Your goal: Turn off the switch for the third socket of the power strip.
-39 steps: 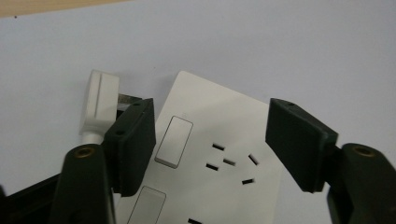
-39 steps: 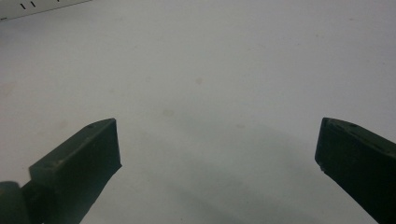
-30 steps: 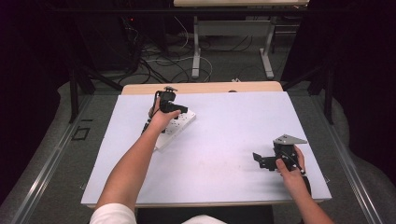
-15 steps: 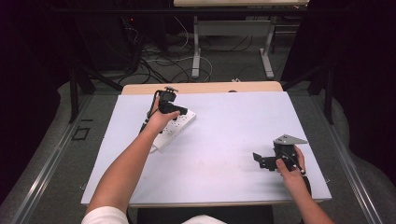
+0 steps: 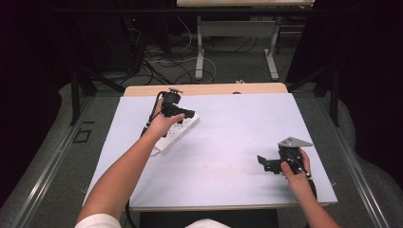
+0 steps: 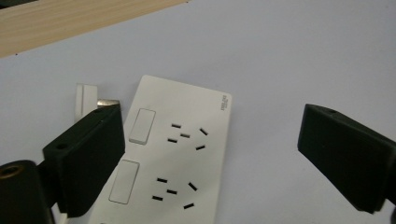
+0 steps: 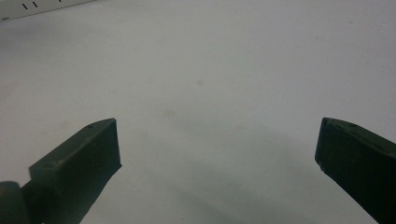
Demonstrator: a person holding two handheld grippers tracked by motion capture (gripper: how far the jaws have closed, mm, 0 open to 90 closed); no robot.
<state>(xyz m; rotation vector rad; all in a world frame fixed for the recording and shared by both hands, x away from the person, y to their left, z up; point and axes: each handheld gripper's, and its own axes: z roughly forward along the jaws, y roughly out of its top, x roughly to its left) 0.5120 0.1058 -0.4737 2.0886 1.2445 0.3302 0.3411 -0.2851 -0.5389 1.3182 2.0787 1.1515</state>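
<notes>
Pale, matte desk (image 5: 228,156), wood edge at the far side. White plastic power strip (image 5: 177,132) lying flat toward the far left, untouched, rocker switches and slots facing up. Above it, left gripper (image 6: 210,154), jaws spread wide. Near right, right gripper (image 7: 217,163), likewise agape over bare desk. Nothing grasped yet.

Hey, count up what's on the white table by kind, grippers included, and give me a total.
Power strip: 1
White plug beside the strip: 1
Grippers: 2, left over the strip, right near the table's right edge
Total: 4
</notes>
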